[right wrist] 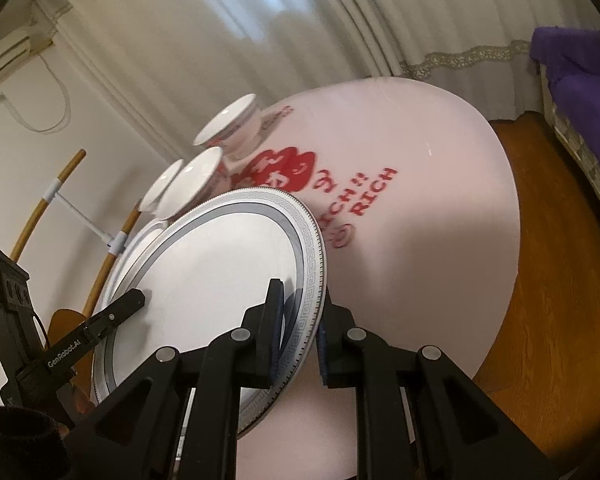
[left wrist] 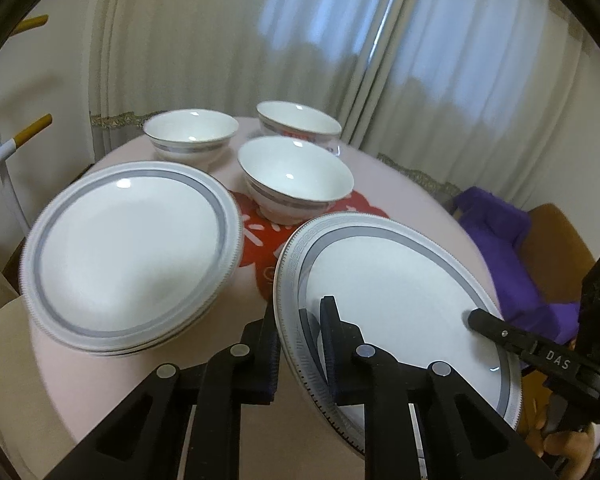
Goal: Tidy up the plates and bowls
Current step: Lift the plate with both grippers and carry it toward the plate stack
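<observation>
Both grippers pinch one white, grey-banded plate [left wrist: 400, 292] by opposite rims, tilted above the round pink table [right wrist: 420, 208]. The left gripper [left wrist: 300, 344] clamps its left rim, the right gripper [right wrist: 300, 324] its right rim. Beyond the left fingers, to their left, sits a stack of matching plates [left wrist: 128, 248]; farther off stand three bowls [left wrist: 296, 178].
</observation>
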The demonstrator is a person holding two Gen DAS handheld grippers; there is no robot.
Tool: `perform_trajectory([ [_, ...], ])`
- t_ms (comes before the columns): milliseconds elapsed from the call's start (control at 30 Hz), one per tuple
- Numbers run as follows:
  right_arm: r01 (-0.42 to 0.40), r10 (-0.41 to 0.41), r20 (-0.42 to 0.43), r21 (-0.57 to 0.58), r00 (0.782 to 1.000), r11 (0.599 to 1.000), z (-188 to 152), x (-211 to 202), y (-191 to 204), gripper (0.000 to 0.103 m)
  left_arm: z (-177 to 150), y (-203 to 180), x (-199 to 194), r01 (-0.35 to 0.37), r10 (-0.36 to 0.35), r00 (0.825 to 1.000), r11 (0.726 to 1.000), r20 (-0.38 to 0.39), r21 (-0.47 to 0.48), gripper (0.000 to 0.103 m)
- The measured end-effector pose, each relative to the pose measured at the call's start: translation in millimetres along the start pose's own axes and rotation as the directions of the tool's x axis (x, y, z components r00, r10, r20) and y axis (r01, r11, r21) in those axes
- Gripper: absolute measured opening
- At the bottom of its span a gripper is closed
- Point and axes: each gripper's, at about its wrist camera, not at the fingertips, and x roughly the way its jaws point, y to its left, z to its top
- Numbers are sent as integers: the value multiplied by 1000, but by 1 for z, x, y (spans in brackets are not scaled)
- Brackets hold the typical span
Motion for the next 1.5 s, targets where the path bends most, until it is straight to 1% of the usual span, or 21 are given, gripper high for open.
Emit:
perform_trajectory([
  [200, -29, 29, -4, -30, 1000, 999, -4, 3, 41, 14, 2, 31, -37, -21, 23, 998, 999, 52, -35, 14],
  [367, -67, 65, -34, -57, 997, 996, -9, 25, 80, 15, 1, 73, -63, -68, 76, 993, 994, 89, -85, 14],
  [433, -82, 79, -50, -70, 996, 994, -11, 39, 97, 15, 1, 89, -68, -85, 94, 991, 991, 93, -104, 14],
  [633, -99, 91, -92, -94, 992, 991, -11, 73, 130, 15, 2, 128, -75, -125, 141, 986, 980, 91, -157, 14],
  [733, -95, 83, -107, -110, 991, 989, -9, 89, 143, 15, 1, 137, -78, -138, 155, 984, 975, 87, -175, 14],
  [833, -85, 71, -115, -123, 991, 989, -6, 100, 151, 15, 4, 145, -72, -146, 163, 983, 972, 80, -186, 14],
  [1067, -52, 35, -131, -125, 991, 991, -4, 119, 157, 15, 24, 160, -33, -149, 162, 985, 969, 51, -199, 14],
  [1367, -27, 10, -143, -118, 990, 993, 2, 134, 160, 15, 39, 173, -8, -159, 169, 985, 967, 34, -199, 14],
  [1500, 0, -16, -134, -120, 991, 993, 3, 138, 163, 16, 43, 178, 3, -160, 169, 985, 967, 29, -197, 14],
])
